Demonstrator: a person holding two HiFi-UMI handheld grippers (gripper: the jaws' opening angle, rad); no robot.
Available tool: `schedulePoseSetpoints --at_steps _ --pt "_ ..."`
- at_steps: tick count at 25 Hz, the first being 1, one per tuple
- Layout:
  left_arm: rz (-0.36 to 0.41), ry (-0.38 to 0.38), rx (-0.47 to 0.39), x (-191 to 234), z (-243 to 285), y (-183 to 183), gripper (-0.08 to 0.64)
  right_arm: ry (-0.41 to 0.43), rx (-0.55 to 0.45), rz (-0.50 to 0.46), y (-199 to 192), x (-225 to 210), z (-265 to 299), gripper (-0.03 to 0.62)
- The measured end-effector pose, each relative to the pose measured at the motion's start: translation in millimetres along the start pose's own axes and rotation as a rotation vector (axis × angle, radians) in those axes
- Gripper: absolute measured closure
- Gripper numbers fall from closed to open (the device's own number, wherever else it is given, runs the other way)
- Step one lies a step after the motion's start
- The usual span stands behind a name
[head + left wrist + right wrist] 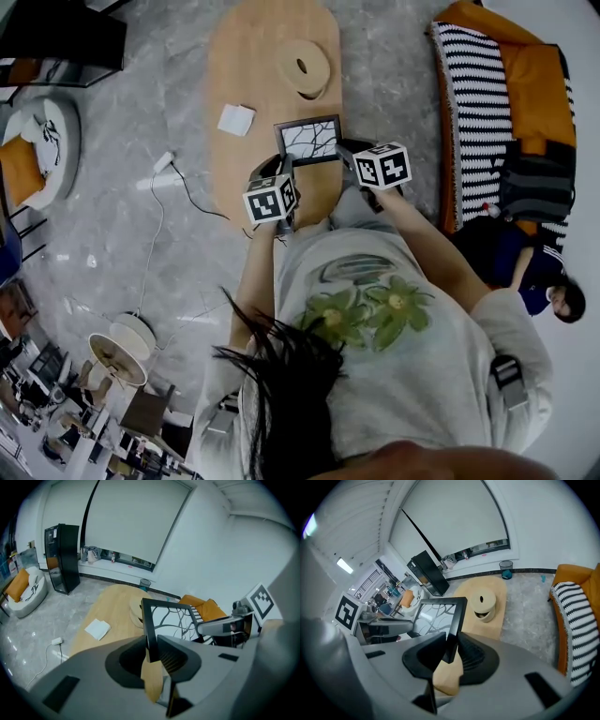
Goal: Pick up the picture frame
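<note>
Two grippers share one load, and the room around them comes first: grey floor (pixel 103 234) lies open to the left of an oval table (pixel 234 75), while a sofa (pixel 525 94) with a striped throw stands near the table's right side and narrows that flank. The frame (pixel 309 139), black with a branch pattern, sits over the table's near end, held between the two tools. The left gripper (pixel 284 165) is clamped on the frame's left upright near the lower corner, and the right gripper (pixel 344 151) pinches the right upright the same way; each gripper view shows dark moulding squeezed between the pads. Bare wood shows under the frame's lower corners in both of those views (no contact with the tabletop is visible), so the pick-up looks largely done; what seems left is keeping the frame level and carrying it clear. A round box (pixel 305 66) stands well beyond the frame, and a napkin (pixel 236 119) lies near its left, neither touching it. Upward and toward the holder looks free; a cable (pixel 164 202) trails on the floor to the left.
</note>
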State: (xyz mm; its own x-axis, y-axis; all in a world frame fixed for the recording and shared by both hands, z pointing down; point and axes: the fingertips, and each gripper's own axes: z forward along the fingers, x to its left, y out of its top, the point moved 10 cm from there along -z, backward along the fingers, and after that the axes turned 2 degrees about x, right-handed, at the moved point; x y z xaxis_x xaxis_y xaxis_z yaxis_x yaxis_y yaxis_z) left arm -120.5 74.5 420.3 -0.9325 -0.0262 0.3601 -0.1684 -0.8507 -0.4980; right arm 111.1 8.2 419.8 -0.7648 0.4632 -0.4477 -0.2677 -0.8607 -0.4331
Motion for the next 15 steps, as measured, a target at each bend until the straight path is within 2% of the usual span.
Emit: schedulePoseSetpoints --at_steps 15 --pt "0.061 -0.029 -0.106 -20.8 -40.0 19.9 0.471 -0.009 -0.13 -0.056 14.2 19.7 -43.4 0.506"
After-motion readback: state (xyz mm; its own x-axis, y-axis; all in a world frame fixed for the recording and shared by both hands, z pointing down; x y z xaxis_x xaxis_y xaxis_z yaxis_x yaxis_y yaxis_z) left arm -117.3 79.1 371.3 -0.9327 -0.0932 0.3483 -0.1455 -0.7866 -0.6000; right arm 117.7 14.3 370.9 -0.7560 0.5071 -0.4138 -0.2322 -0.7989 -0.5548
